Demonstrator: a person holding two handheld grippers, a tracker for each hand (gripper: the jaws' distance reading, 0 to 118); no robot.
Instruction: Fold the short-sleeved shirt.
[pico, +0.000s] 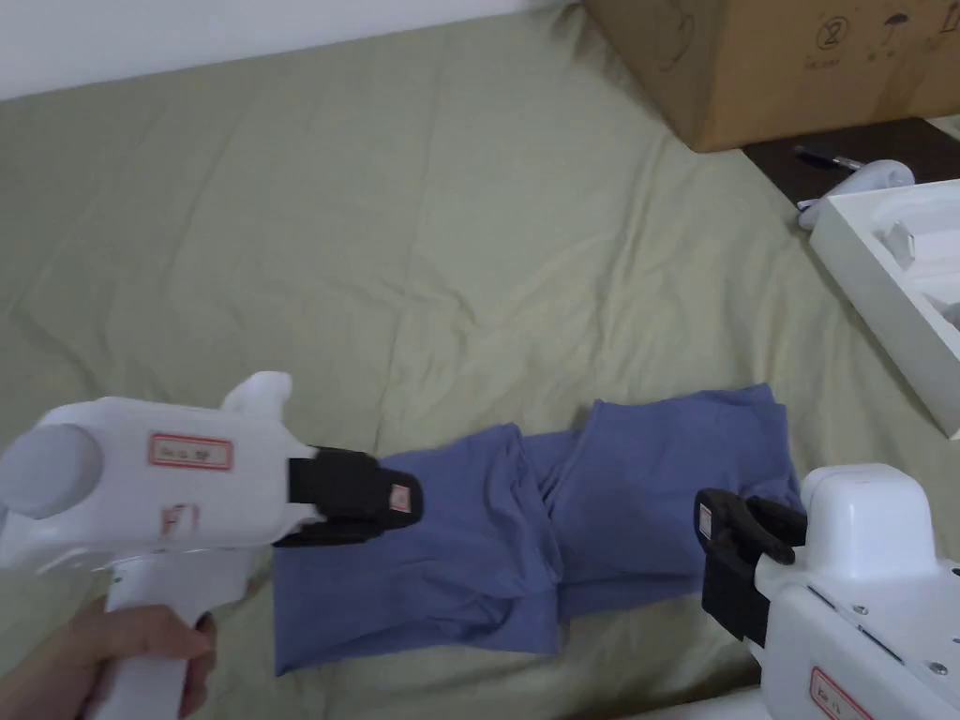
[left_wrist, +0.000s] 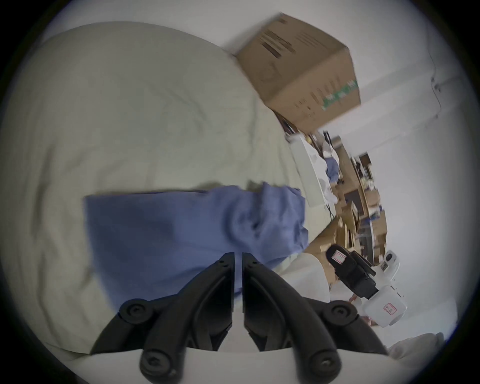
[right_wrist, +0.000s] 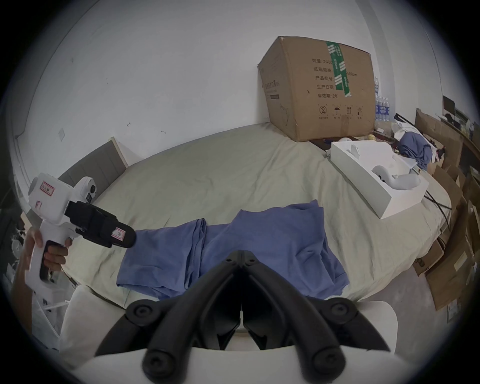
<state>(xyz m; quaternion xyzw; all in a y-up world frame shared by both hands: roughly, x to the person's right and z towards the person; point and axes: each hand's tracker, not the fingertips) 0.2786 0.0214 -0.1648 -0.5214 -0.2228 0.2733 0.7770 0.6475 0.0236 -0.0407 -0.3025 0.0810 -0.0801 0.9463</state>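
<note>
1. Head view: olive-green bed sheet (pico: 394, 234) is my work surface, w/ a cardboard box (pico: 797, 66) at the far right corner and a white tray (pico: 891, 272) at the right edge. The blue short-sleeved shirt (pico: 525, 534) lies near my edge of the bed, bunched into a long band w/ a ridge of folds mid-way, so not a tidy fold yet, I'd say. Left gripper (pico: 398, 497) hovers at the shirt's left end, jaws look closed, nothing in them. Right gripper (pico: 717, 544) sits by the right end; from here I can't tell its gap.
2. Left gripper view (blurry): same sheet and box behind. My left jaws stand nearly together, just a thin slit, w/ no cloth pinched; the shirt (left_wrist: 168, 233) lies beyond the tips. Right gripper (left_wrist: 345, 267) off to the right, clear of the fabric.
3. Right gripper view: wall, box (right_wrist: 317, 85) and tray (right_wrist: 374, 179) in the bkgd. My right jaws meet at the tips, empty, above the shirt's (right_wrist: 259, 239) near edge. One tool at each end prob. sets me up to take both ends and flatten or fold across.
</note>
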